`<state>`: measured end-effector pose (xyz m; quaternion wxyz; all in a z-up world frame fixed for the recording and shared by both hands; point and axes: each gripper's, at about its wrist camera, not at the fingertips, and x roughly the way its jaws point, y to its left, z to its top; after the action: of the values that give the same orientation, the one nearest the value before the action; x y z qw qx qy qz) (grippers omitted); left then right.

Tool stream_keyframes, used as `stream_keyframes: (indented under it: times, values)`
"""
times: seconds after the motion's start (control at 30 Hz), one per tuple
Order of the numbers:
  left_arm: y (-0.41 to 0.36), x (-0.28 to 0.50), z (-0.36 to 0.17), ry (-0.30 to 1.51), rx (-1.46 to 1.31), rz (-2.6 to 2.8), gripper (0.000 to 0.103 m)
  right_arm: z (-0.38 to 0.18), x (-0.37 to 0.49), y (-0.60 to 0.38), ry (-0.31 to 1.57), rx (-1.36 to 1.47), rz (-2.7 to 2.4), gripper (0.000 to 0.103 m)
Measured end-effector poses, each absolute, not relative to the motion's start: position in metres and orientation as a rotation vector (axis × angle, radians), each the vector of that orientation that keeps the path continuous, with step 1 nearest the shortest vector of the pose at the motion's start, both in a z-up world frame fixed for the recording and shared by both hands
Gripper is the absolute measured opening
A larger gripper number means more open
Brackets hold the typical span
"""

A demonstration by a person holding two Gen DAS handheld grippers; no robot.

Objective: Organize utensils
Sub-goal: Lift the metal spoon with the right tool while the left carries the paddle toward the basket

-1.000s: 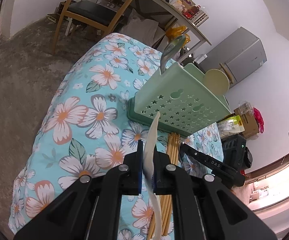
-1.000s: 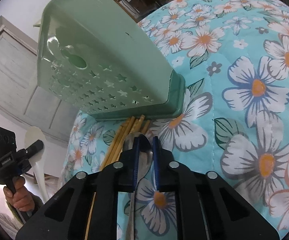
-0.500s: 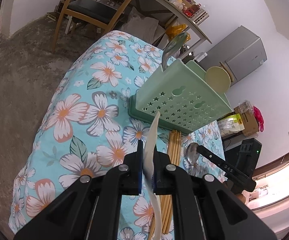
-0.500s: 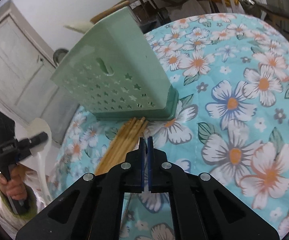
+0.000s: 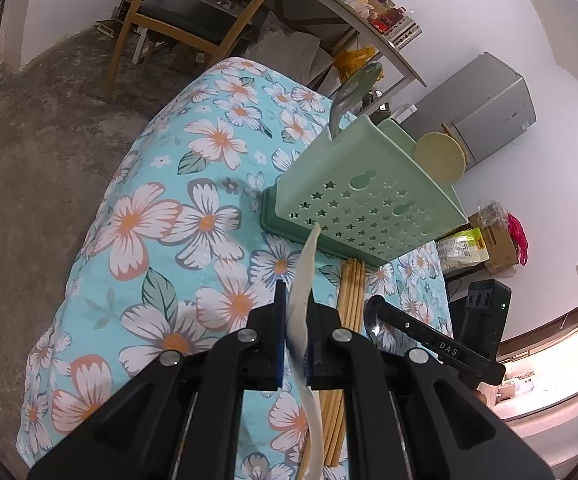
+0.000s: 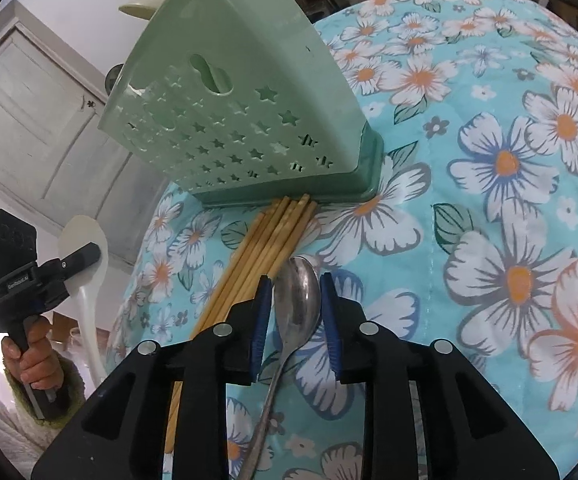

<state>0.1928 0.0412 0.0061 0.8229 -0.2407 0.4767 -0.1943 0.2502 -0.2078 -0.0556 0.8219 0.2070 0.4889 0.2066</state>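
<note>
Right gripper point(image 6: 295, 304): jaws have just been opening; the steel spoon point(image 6: 295, 300) lies between them on the floral cloth, pads clear, so it is not yet picked up.
Left gripper point(image 5: 295, 322): clamped on the cream plastic ladle point(image 5: 303, 292), unchanged from earlier frames.
Beyond: bamboo chopsticks point(image 6: 257, 256) lie left of the spoon; green perforated plastic caddy point(image 6: 241, 120) stands further off.
Difference: half a second ago the right jaws were shut.

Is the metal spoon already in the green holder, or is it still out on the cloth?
Out. The metal spoon lies on the flowered cloth beside the chopsticks, between the right gripper's pads, apart from the green holder.

Black tongs point(image 6: 295, 316) (blue pads), fuzzy green sleeve point(image 6: 63, 400)
</note>
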Motion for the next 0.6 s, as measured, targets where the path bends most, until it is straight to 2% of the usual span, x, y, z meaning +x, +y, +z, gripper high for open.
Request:
stream_keyframes:
  times: [0.13,0.2,0.3,0.43,0.6]
  values:
    - [0.04,0.194,0.004,1.019,-0.513,-0.414,0.006,-0.059,0.252,-0.202,1.042,0.433,0.435,0.023]
    - [0.039,0.194,0.003,1.023,-0.512,-0.416,0.006,-0.06,0.252,-0.2,1.042,0.42,0.422,0.011]
    - [0.038,0.194,0.003,1.024,-0.507,-0.416,0.006,-0.058,0.25,-0.201,1.031,0.419,0.413,0.002]
    - [0.039,0.193,0.013,0.989,-0.5,-0.412,0.006,-0.041,0.244,-0.202,0.983,0.386,0.378,0.001]
    - [0.037,0.198,0.059,0.84,-0.459,-0.419,0.006,-0.001,0.232,-0.214,0.879,0.341,0.327,0.001]
